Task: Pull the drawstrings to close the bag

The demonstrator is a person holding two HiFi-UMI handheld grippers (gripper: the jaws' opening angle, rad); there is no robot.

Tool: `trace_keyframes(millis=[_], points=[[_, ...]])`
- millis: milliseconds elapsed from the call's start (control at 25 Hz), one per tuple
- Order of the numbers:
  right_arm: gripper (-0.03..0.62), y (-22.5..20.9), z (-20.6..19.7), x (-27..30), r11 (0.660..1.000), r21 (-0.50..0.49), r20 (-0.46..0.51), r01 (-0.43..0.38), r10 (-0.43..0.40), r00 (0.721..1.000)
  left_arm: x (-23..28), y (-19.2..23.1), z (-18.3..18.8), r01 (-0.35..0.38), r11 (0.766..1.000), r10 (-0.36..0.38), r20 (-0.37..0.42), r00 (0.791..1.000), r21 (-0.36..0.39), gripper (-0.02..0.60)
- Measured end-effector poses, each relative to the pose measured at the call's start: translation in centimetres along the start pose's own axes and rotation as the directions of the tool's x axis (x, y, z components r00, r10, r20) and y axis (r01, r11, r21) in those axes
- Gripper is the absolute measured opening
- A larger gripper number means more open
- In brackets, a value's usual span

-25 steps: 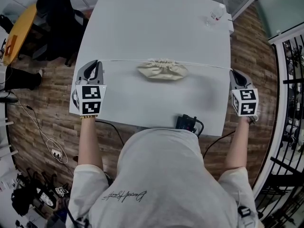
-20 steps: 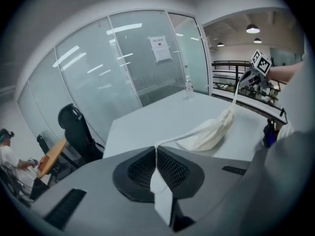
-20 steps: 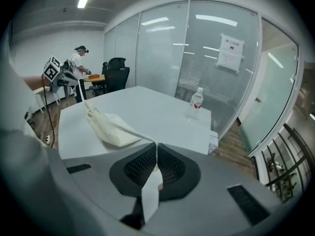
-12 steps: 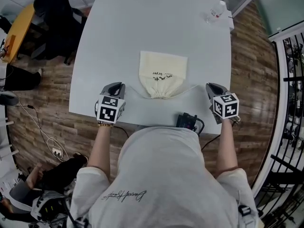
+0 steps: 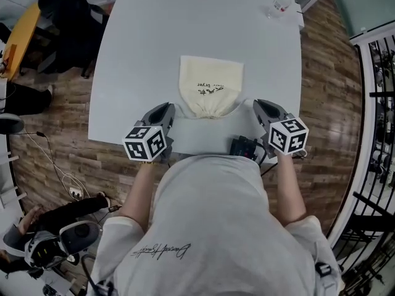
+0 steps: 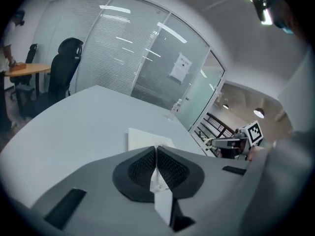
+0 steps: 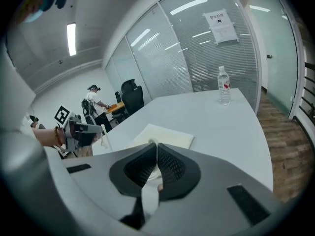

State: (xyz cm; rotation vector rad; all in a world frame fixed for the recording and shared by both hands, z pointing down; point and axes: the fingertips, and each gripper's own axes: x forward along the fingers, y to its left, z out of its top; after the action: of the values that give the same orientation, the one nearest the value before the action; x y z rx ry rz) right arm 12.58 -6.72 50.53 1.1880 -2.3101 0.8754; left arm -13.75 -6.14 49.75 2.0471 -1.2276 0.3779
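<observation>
A cream drawstring bag (image 5: 211, 90) lies flat on the white table (image 5: 154, 48), its gathered mouth (image 5: 210, 112) toward the near edge. My left gripper (image 5: 166, 111) sits just left of the mouth, shut on a white drawstring end (image 6: 160, 193) that shows between its pads. My right gripper (image 5: 258, 106) sits just right of the mouth, shut on the other drawstring end (image 7: 149, 195). The bag (image 6: 147, 138) shows beyond the left jaws, and the bag (image 7: 165, 134) lies ahead of the right jaws. The cords between the bag and the jaws hang slack and are barely visible.
A water bottle (image 5: 279, 6) stands at the table's far right corner, also seen as the bottle (image 7: 224, 85). A black device (image 5: 245, 147) with cables sits at the near edge by my right gripper. Office chairs and an orange table (image 5: 18, 39) stand at the left.
A second ago both cords were stretched taut sideways with the bag bunched between them. Both grippers have since come inward and toward the near edge, and the bag now lies flat.
</observation>
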Motion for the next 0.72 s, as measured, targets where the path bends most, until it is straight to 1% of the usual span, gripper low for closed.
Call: trace_keyframes(millis=[40,80,160,280,400,720], points=[[0.026,0.8,0.5,-0.1,1.0,-0.008,0.013,-0.007,0.008,1.0,-0.1,-0.5,0.2,0.003,1.0,-0.003,0.018,1.0,-0.008,0.015],[0.026,1.5,0.9,-0.1,1.0,-0.025,0.022,-0.01,0.011,1.0,-0.2,-1.0,0.5,0.002,1.0,-0.002,0.031,1.0,0.001,0.015],[0.026,2.6,1.6,0.0,0.998,-0.062,0.027,-0.014,0.016,1.0,-0.2,-1.9,1.1,0.001,0.999,-0.003,0.043,0.999,0.048,0.015],[0.026,3.7,2.4,0.2,0.996,-0.085,0.027,-0.02,0.022,0.999,0.0,-3.3,1.8,0.027,0.994,-0.031,0.04,0.999,0.104,0.015],[0.026,4.3,3.0,0.2,0.996,-0.089,0.033,-0.009,0.012,0.999,0.0,-4.1,2.4,0.034,0.993,-0.04,0.048,0.998,0.115,0.015],[0.026,4.8,2.9,0.2,0.995,-0.103,0.045,-0.011,0.016,0.999,-0.3,-4.4,2.9,0.002,0.989,-0.012,0.071,0.997,0.149,0.015]])
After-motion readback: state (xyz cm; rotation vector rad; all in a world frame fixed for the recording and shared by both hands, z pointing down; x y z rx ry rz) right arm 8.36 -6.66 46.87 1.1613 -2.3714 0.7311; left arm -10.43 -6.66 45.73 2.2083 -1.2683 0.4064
